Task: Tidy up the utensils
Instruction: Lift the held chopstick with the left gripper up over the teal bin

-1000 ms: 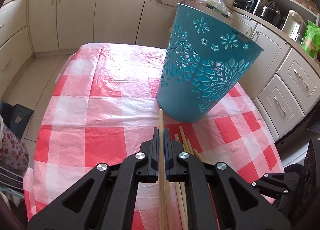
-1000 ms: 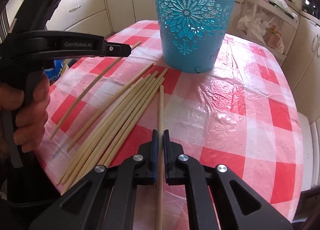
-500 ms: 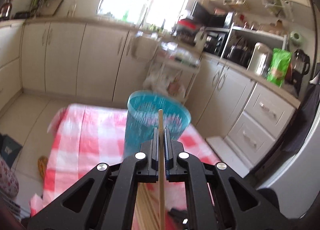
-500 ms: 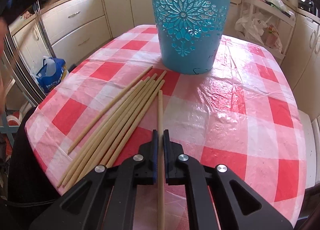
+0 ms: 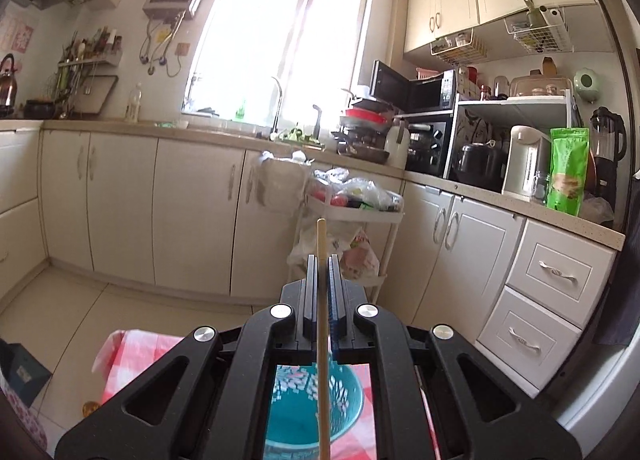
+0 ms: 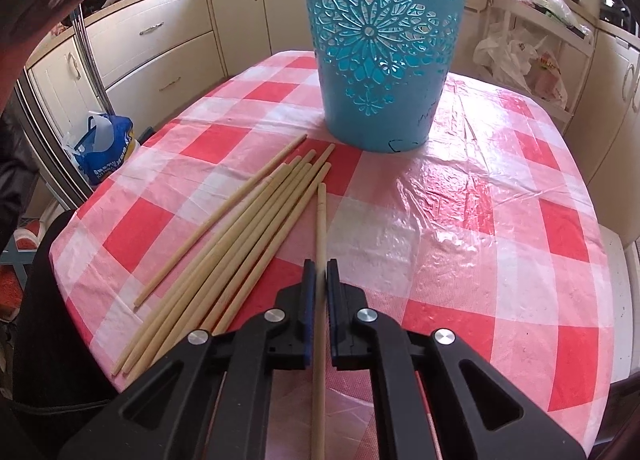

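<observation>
Your left gripper (image 5: 321, 274) lifted higher, fingers clamped on one chopstick (image 5: 321, 324) above the blue basket (image 5: 312, 412). Right gripper (image 6: 320, 280) fingers pinch another chopstick (image 6: 320, 228), beside loose chopsticks (image 6: 240, 236) on the worktop (image 6: 480, 220).

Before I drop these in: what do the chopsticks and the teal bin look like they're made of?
Chopsticks: probably bamboo or light wood; pale tan, matte, unpainted, one in each gripper, left and right. Teal bin: looks like molded plastic; uniform colour, slight sheen, crisp flower-pattern cut-outs through its wall.
</observation>
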Tool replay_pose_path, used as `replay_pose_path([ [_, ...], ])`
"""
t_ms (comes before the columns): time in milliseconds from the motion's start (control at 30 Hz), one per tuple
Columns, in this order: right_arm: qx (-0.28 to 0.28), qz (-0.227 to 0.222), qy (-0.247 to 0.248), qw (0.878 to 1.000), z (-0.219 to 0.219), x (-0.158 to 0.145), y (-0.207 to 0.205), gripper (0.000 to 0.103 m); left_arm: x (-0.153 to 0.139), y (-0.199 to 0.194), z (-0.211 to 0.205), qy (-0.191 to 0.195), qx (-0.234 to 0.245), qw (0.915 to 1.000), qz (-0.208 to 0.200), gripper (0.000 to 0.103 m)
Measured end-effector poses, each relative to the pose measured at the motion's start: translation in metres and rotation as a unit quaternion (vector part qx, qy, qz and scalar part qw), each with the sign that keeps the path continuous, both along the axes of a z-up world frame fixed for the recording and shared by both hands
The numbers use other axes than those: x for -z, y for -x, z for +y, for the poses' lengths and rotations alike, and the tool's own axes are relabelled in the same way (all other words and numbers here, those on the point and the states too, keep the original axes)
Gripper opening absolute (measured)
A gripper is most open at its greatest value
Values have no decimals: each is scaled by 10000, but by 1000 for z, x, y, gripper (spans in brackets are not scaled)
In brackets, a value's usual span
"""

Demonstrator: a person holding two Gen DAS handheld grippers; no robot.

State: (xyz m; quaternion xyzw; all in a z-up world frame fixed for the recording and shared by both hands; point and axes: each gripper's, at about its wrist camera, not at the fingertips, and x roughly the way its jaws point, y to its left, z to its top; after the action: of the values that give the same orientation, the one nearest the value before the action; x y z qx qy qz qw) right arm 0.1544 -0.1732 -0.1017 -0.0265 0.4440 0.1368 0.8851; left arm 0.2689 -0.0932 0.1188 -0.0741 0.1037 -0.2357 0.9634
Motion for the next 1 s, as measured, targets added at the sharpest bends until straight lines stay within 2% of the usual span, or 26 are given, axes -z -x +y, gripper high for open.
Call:
replay_pose_path([
  [33, -4, -4, 7, 10000, 0, 0, -1, 11, -1, -3, -2, 15, -8, 10000, -35, 4],
  [100, -51, 3, -27, 10000, 0, 0, -3, 23, 0, -11, -5, 38, 2, 10000, -16, 4],
  [167, -142, 1, 26, 9999, 5, 0, -6, 42, 3, -19, -4, 60, -4, 10000, 41, 4],
  [233, -189, -13, 141, 9997, 9, 1, -9, 45, 7, -32, 1, 195, 22, 9996, 200, 4],
  [400, -206, 250, -185, 9993, -1, -1, -22, 45, 18, -62, 23, 561, -54, 9967, 578, 4],
  [533, -361, 305, 45, 9989, -1, -1, -31, 45, 25, -68, 29, 520, -117, 9966, 623, 4],
  [633, -565, 308, 277, 9975, 5, -1, -35, 43, 29, -70, 23, 487, -75, 9966, 665, 4],
  [700, -678, 351, 308, 9966, 7, -1, -39, 36, 33, -69, 19, 485, -44, 9965, 686, 4],
  [767, -935, 400, 338, 9942, 14, -2, -38, 16, 37, -68, 13, 443, -25, 9967, 687, 4],
  [833, -1081, 398, 458, 9923, 23, -3, -36, 8, 42, -69, 7, 358, -15, 9969, 696, 4],
  [900, -1040, 372, 425, 9930, 24, -3, -35, 6, 46, -70, 3, 322, -27, 9967, 743, 4],
  [1000, -694, 332, 32, 9970, 11, -1, -30, 6, 55, -70, 2, 280, -64, 9962, 820, 4],
])
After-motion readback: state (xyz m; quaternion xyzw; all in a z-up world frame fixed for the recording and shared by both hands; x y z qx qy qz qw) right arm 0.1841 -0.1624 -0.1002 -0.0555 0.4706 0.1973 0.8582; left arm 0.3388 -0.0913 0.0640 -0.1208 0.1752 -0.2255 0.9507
